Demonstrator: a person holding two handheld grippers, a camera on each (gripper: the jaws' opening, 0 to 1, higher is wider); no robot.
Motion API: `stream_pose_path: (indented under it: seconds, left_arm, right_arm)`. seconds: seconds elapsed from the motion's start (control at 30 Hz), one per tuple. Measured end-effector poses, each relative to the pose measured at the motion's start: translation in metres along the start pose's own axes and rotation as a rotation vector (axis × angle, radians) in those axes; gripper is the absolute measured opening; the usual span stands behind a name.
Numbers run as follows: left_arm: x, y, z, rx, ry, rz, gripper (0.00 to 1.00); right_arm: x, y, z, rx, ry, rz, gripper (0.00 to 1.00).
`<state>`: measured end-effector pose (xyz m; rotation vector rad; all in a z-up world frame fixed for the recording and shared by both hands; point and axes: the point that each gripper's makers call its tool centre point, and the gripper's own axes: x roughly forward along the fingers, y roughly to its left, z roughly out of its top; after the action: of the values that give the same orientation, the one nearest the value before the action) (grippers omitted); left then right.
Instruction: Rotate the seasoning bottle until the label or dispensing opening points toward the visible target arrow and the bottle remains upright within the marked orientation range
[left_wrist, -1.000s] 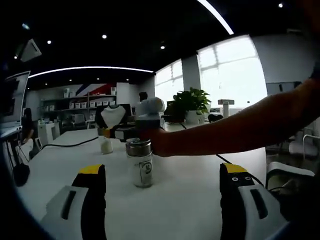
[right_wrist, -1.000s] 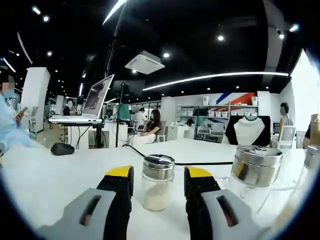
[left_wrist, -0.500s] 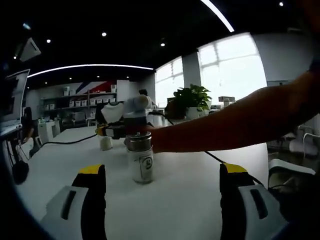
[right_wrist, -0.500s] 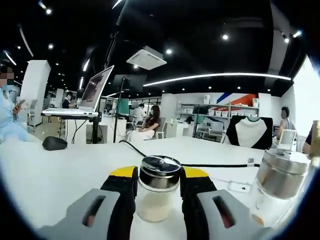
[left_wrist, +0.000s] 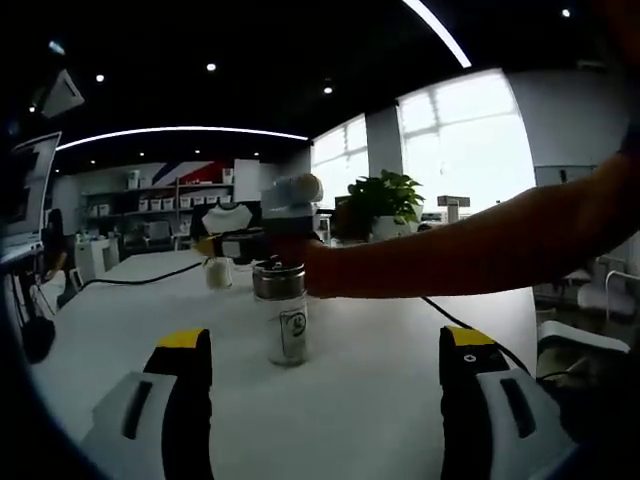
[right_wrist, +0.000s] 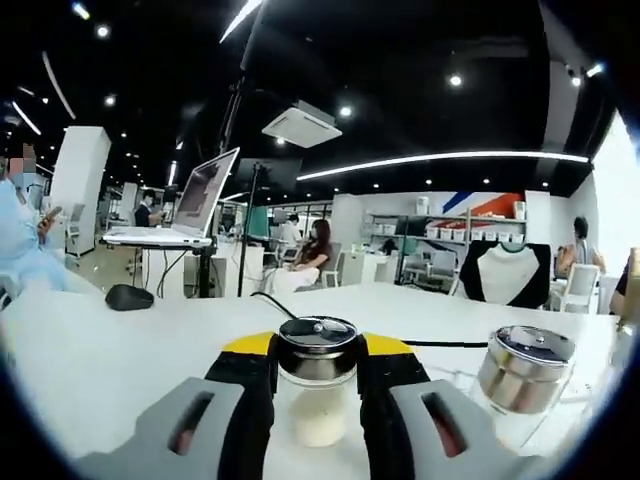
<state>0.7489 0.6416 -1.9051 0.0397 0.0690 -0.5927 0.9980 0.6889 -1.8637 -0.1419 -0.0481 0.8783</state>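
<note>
In the left gripper view, the left gripper hovers low over the white table with its jaws spread wide and nothing between them. Ahead of it a labelled glass bottle stands upright on the table. Behind that bottle, the person's arm reaches in from the right.

In the right gripper view, the right gripper has its jaws closed against a small seasoning bottle with a metal lid. To the right another jar stands apart on the table.
</note>
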Motion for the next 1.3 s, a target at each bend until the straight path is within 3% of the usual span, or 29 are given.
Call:
stream_pose_path:
  seconds: [0.2, 0.4, 0.57, 0.8, 0.93, 1.03, 1.2, 1.3]
  left_arm:
    - [-0.004, 0.004, 0.007, 0.010, -0.021, 0.017, 0.99]
    - [-0.004, 0.004, 0.006, 0.022, -0.013, 0.024, 0.98]
    - [-0.003, 0.002, 0.008, 0.030, -0.028, 0.050, 0.97]
    - [0.001, -0.007, 0.007, 0.050, -0.028, 0.047, 0.92]
    - [0.002, -0.008, 0.011, 0.041, -0.053, 0.045, 0.88]
    - [0.003, -0.011, 0.012, 0.040, -0.064, 0.040, 0.84]
    - [0.005, -0.021, 0.015, 0.065, -0.084, 0.019, 0.79]
    - [0.007, -0.030, 0.017, 0.065, -0.096, -0.002, 0.77]
  right_arm:
    - [-0.036, 0.004, 0.007, -0.015, -0.018, 0.025, 0.28]
    - [-0.074, -0.002, 0.011, 0.054, -0.018, 0.011, 0.28]
    - [-0.108, -0.004, 0.004, 0.027, -0.001, -0.021, 0.28]
    - [-0.147, 0.008, 0.000, 0.036, 0.008, 0.002, 0.28]
    - [-0.169, 0.010, 0.003, 0.088, 0.008, -0.007, 0.28]
    - [-0.192, 0.021, 0.011, 0.092, -0.009, 0.006, 0.28]
    - [-0.228, 0.048, 0.031, 0.043, -0.098, 0.052, 0.28]
    - [-0.246, 0.061, 0.033, 0.065, -0.123, 0.063, 0.28]
